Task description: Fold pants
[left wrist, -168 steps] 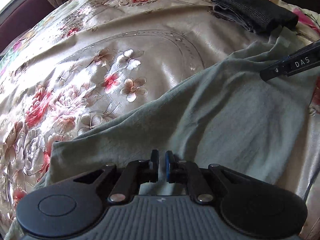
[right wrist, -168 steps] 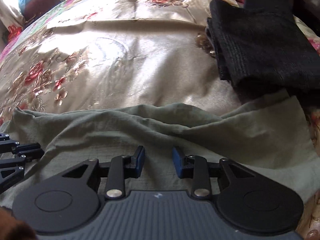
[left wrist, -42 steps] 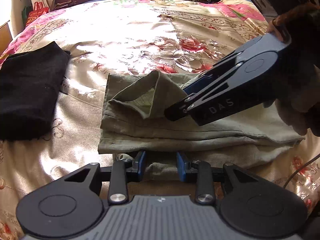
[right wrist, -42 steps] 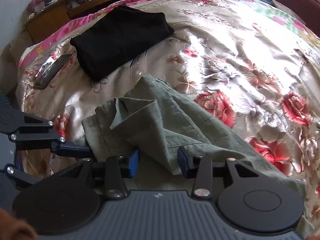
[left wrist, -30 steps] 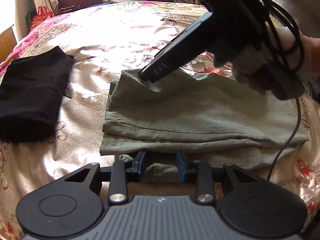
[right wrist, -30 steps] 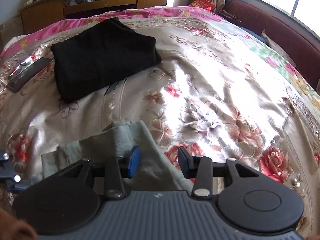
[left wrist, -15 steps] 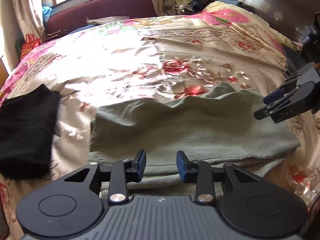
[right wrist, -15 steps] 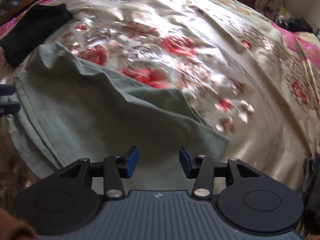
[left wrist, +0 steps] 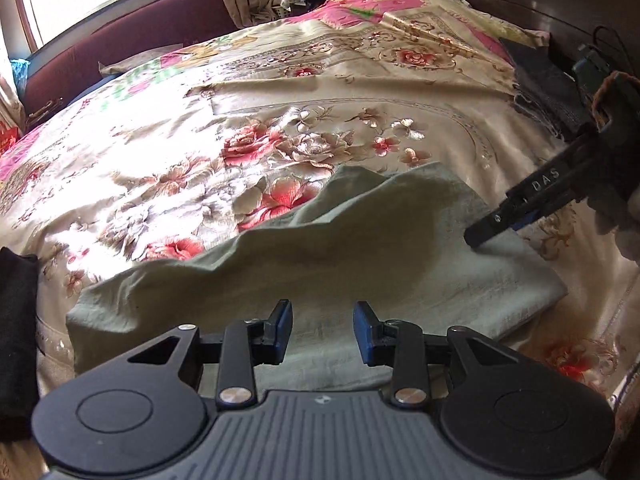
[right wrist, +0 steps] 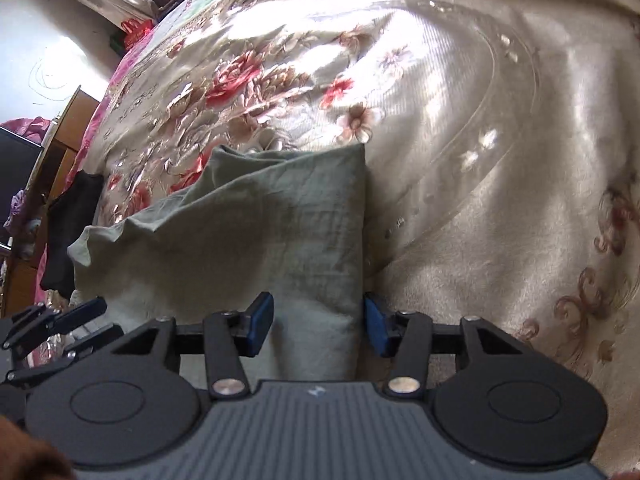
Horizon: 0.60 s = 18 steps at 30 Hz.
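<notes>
The soft, creased green pants (left wrist: pixel 360 240) are spread in a folded slab on the satin bedspread (left wrist: pixel 200 140). The left gripper (left wrist: pixel 322 330) is held part-open above them, gripping nothing; the right gripper (right wrist: pixel 318 324) is being opened over their edge.

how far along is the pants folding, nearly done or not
Partly done, I'd judge. The green pants already lie doubled in layers on the floral bedspread, though the far edge is rumpled. In hand: the right gripper is opening astride the end of the pants; the left gripper hovers open. Likely left: smoothing and another fold.
</notes>
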{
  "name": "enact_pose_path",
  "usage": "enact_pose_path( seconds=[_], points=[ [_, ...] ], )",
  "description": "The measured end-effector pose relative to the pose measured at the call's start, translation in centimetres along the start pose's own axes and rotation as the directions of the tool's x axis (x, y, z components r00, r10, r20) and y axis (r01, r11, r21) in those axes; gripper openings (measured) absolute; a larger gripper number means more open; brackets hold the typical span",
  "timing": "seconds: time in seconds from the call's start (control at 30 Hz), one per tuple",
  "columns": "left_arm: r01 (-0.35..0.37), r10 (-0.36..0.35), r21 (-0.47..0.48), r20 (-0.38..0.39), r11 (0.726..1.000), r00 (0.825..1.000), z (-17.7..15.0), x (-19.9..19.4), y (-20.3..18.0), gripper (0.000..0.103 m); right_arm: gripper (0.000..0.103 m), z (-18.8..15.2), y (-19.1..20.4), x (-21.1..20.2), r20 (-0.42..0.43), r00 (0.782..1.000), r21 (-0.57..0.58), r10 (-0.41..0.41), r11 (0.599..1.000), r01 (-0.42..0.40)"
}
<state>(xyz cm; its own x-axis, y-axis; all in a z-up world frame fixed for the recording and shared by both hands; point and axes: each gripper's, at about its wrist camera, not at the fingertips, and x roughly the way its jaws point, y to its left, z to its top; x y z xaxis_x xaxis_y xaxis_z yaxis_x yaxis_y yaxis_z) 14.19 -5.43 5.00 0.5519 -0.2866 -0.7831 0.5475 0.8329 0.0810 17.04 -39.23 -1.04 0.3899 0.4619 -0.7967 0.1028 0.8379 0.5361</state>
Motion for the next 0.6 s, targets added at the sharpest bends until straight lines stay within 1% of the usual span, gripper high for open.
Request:
enact_pose_path(
  seconds=[0.03, 0.07, 0.1, 0.13, 0.17, 0.2, 0.23, 0.27, 0.3, 0.33, 0.37, 0.4, 0.43, 0.47, 0.5, 0.53, 0.57, 0.6],
  points=[
    [0.002, -0.002, -0.001, 0.01, 1.0, 1.0, 0.5, 0.5, 0.1, 0.048, 0.051, 0.1, -0.2, 0.0, -0.003, 1.0, 0.01, 0.023, 1.0, -0.023],
    [0.015, -0.015, -0.007, 0.016, 1.0, 1.0, 1.1, 1.2, 0.2, 0.048, 0.047, 0.2, -0.3, 0.2, -0.013, 0.998, 0.026, 0.06, 0.998, -0.06],
    [0.033, -0.033, -0.007, 0.021, 0.999, 0.999, 1.7, 2.0, 0.1, 0.048, 0.04, 0.3, -0.2, 0.4, -0.025, 0.994, 0.046, 0.109, 0.993, -0.108],
    [0.042, -0.042, 0.004, 0.024, 0.999, 0.999, 2.1, 2.8, 0.1, 0.048, 0.029, 0.3, 0.0, 0.5, -0.029, 0.988, 0.052, 0.151, 0.987, -0.149],
    [0.034, -0.035, 0.032, 0.028, 0.999, 0.999, 2.6, 4.0, -0.1, 0.048, 0.023, 0.4, 0.3, 0.7, -0.027, 0.985, 0.039, 0.17, 0.985, -0.169],
    [0.013, -0.015, 0.052, 0.031, 0.999, 0.999, 2.9, 5.1, -0.1, 0.048, 0.023, 0.5, 0.5, 1.0, -0.02, 0.987, 0.028, 0.16, 0.987, -0.159],
    [-0.013, 0.012, 0.059, 0.027, 0.998, 1.0, 3.3, 6.1, 0.1, 0.048, 0.023, 0.4, 0.2, 1.4, -0.016, 0.989, 0.048, 0.147, 0.988, -0.147],
    [-0.051, 0.05, 0.047, 0.02, 0.998, 0.999, 3.8, 7.1, 0.7, 0.048, 0.022, 0.5, -0.7, 2.1, -0.009, 0.988, 0.101, 0.153, 0.983, -0.152],
    [-0.08, 0.08, 0.016, 0.009, 0.997, 0.997, 4.1, 8.0, 1.5, 0.048, 0.021, 0.6, -1.6, 2.7, 0.003, 0.985, 0.167, 0.172, 0.971, -0.17],
    [-0.106, 0.106, -0.026, -0.017, 0.994, 0.994, 4.3, 8.8, 2.4, 0.048, 0.023, 0.6, -2.1, 3.1, 0.019, 0.979, 0.212, 0.205, 0.956, -0.205],
    [-0.129, 0.127, -0.064, -0.043, 0.99, 0.991, 4.3, 9.5, 3.2, 0.049, 0.027, 0.7, -1.8, 3.4, 0.023, 0.972, 0.212, 0.236, 0.949, -0.235],
    [-0.146, 0.142, -0.081, -0.053, 0.986, 0.988, 4.1, 9.7, 3.5, 0.051, 0.027, 0.8, -1.1, 3.5, 0.023, 0.973, 0.179, 0.231, 0.956, -0.232],
    [-0.159, 0.155, -0.076, -0.054, 0.984, 0.986, 3.9, 9.6, 3.3, 0.051, 0.023, 0.8, -0.6, 3.7, 0.019, 0.977, 0.151, 0.212, 0.966, -0.212],
    [-0.175, 0.173, -0.052, -0.054, 0.983, 0.984, 3.7, 9.4, 2.8, 0.051, 0.008, 0.9, -0.5, 3.6, 0.01, 0.981, 0.145, 0.194, 0.97, -0.194],
    [-0.196, 0.196, -0.005, -0.055, 0.981, 0.979, 3.5, 9.1, 1.8, 0.052, 0.004, 1.1, -1.1, 3.3, 0.013, 0.981, 0.166, 0.192, 0.967, -0.192],
    [-0.204, 0.206, 0.024, -0.057, 0.979, 0.977, 3.3, 8.7, 1.0, 0.052, 0.004, 1.2, -2.0, 2.9, 0.028, 0.98, 0.204, 0.196, 0.959, -0.197],
    [-0.196, 0.198, 0.042, -0.061, 0.98, 0.978, 3.2, 8.2, 0.1, 0.053, 0.004, 1.3, -3.2, 2.1, 0.044, 0.981, 0.239, 0.191, 0.951, -0.195],
    [-0.164, 0.166, 0.031, -0.079, 0.986, 0.983, 3.1, 7.7, -0.7, 0.055, 0.003, 1.4, -4.3, 1.3, 0.054, 0.984, 0.26, 0.171, 0.949, -0.179]
  ],
)
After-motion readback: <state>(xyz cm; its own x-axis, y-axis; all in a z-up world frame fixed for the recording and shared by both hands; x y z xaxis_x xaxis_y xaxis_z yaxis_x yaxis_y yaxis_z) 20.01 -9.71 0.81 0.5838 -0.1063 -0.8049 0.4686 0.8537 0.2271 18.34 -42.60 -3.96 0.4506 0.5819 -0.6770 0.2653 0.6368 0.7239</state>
